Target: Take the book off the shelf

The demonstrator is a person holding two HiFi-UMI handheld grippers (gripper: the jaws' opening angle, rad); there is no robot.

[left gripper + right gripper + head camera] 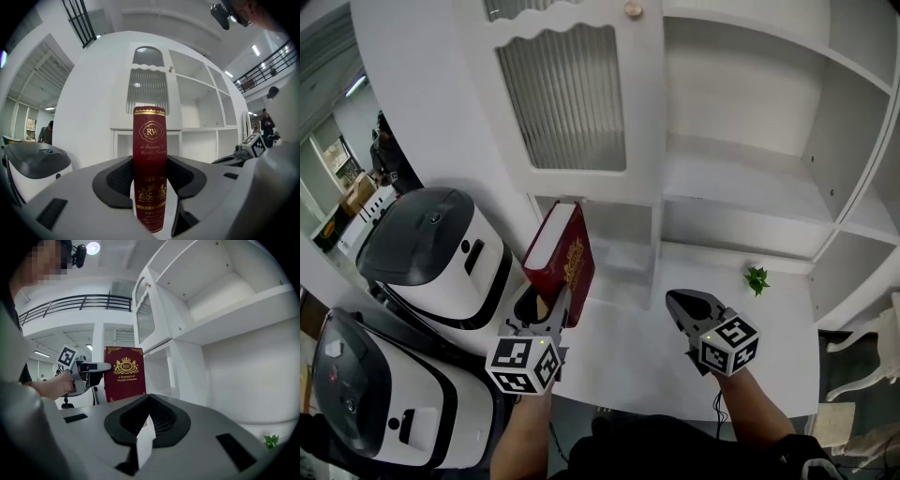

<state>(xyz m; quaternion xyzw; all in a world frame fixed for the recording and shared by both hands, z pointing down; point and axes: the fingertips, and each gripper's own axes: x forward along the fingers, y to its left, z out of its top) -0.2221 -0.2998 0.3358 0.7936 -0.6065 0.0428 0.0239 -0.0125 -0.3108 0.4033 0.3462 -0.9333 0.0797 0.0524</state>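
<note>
The book [151,154] stands upright, clear of the shelf [741,187], pinched low across its covers by the left gripper [555,314]. Top-heavy, it could tip or slide out. The right gripper [675,300] is closed on nothing.

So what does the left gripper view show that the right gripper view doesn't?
Only the left gripper view: the book's spine clamped between its own jaws, and a grey-lidded white machine. Only the right gripper view: the front cover, the left gripper holding it, a small green plant. Both: the red book and the white shelf unit.
</note>
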